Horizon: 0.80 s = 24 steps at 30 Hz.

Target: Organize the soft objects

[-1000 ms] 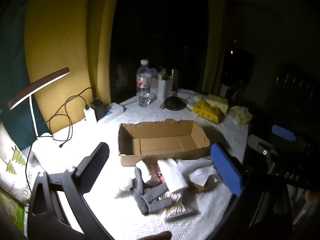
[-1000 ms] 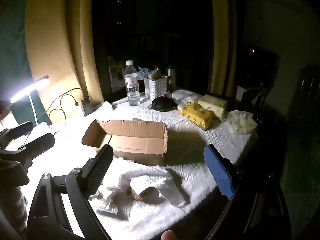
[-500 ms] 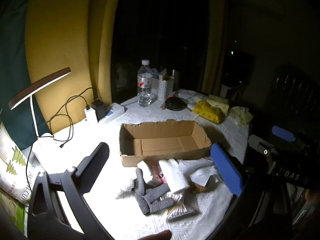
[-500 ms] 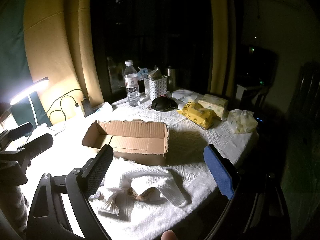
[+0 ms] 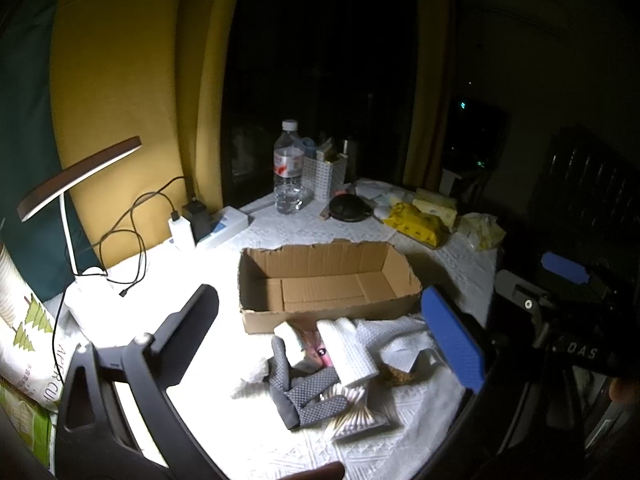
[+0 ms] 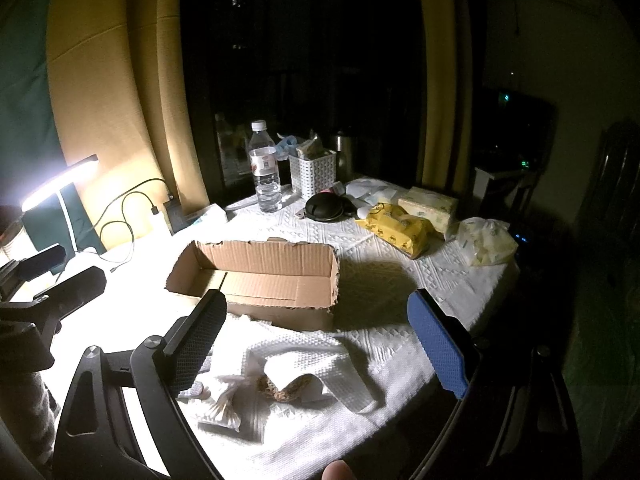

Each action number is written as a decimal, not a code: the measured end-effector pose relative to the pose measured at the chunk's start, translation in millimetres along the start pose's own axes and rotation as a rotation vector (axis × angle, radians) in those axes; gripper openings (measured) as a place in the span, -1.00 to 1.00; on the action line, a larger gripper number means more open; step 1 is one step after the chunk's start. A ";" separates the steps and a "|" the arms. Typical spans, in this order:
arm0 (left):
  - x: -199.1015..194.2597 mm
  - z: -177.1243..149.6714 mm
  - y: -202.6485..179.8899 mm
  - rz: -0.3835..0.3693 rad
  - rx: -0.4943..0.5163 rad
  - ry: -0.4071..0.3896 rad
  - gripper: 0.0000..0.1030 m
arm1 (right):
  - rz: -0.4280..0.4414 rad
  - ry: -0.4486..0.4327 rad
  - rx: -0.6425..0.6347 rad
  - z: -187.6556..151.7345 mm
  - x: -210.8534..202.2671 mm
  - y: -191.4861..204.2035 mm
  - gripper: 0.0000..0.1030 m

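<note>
An empty open cardboard box (image 5: 324, 280) (image 6: 260, 276) sits mid-table. In front of it lies a pile of soft things: grey dotted gloves (image 5: 304, 388), a folded white towel (image 5: 348, 352) (image 6: 316, 364), a pink item (image 5: 316, 350), a white sponge (image 5: 290, 338), a brown scrubber (image 6: 286, 388) and a pack of cotton swabs (image 5: 352, 408) (image 6: 224, 404). My left gripper (image 5: 320, 344) is open and empty above the pile. My right gripper (image 6: 316, 348) is open and empty above the towel, to the right of the left one.
A lit desk lamp (image 5: 76, 172), cables and a charger (image 5: 184, 228) stand at the left. A water bottle (image 5: 288, 168), white basket (image 6: 312, 172), black round case (image 6: 324, 208), yellow wipes pack (image 6: 396, 228) and tissue packs (image 6: 484, 244) fill the back and right. A printed bag (image 5: 28, 344) leans at left.
Both grippers have drawn back and risen slightly, so the table looks a bit farther. Nothing on the table has moved and both stay open.
</note>
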<state>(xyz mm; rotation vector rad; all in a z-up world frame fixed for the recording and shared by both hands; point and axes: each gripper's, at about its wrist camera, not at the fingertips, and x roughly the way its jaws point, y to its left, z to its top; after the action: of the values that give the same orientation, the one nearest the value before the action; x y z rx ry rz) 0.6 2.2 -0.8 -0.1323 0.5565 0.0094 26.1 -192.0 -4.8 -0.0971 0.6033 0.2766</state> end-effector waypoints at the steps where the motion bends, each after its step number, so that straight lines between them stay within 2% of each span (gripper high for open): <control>1: 0.4 0.2 -0.2 0.000 0.000 0.000 0.99 | -0.001 0.000 0.000 0.1 0.9 0.4 0.83; 24: -3.5 -0.4 -1.9 -0.011 0.002 -0.004 0.99 | 0.002 0.001 0.004 -0.5 0.5 -1.2 0.83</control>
<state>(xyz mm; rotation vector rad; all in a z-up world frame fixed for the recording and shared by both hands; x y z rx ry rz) -2.5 0.4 1.0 -0.1336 0.5522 -0.0013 26.5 -193.1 -5.4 -0.0926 0.6048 0.2773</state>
